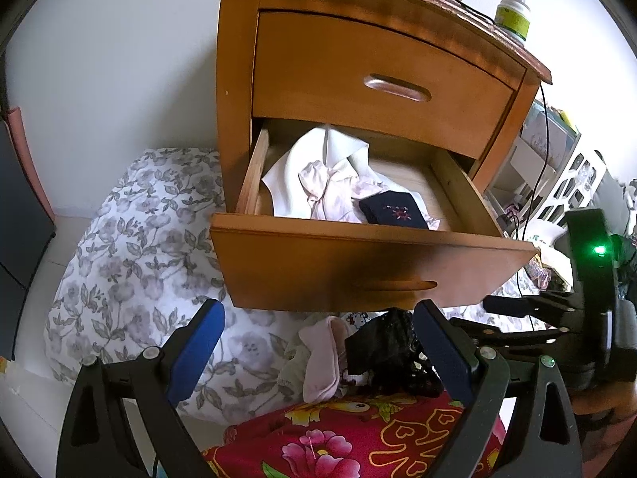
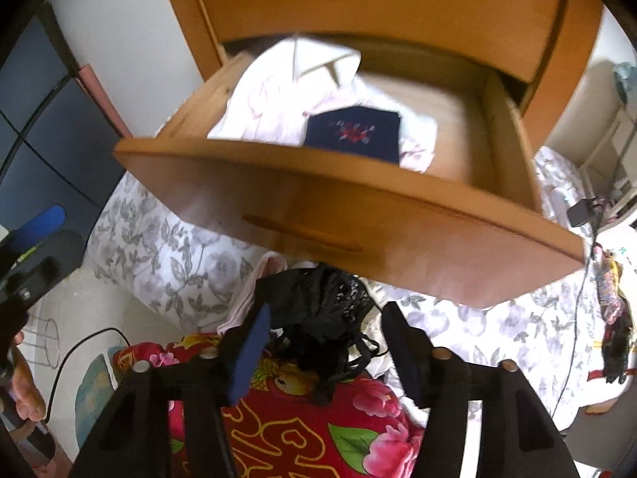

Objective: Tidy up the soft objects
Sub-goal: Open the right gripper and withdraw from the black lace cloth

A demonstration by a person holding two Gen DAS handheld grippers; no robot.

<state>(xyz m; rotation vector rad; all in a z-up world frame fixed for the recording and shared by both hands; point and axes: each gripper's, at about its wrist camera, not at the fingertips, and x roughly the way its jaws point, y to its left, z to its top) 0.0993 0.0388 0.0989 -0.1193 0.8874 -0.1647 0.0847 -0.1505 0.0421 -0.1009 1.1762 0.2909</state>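
Black lace garment [image 2: 326, 314] lying loose on the red floral bedding [image 2: 302, 430], just below the open lower drawer [image 1: 358, 263], between the spread jaws of the right gripper [image 2: 326, 342] with neither pad pressing on it. Left gripper [image 1: 318, 342] likewise wide and empty. Likely mid-sort, with navy cloth [image 1: 394, 209] and pale clothes [image 1: 318, 183] already in the drawer: next, closing on the lace and lifting over the drawer front.

**Open drawer: room on the right, clothes on the left**

The lower drawer [image 1: 358, 255] stands pulled out, its top open from above. Its right part shows bare wood floor [image 2: 458, 127]; the left and middle are filled by a white garment [image 1: 294, 167] with a navy folded cloth [image 1: 394, 209] on top. The shut upper drawer [image 1: 382, 79] overhangs the back. Below the drawer front, a black lace garment [image 2: 326, 310] and a pink cloth [image 1: 322, 354] lie heaped on the red floral bedding [image 2: 318, 430]
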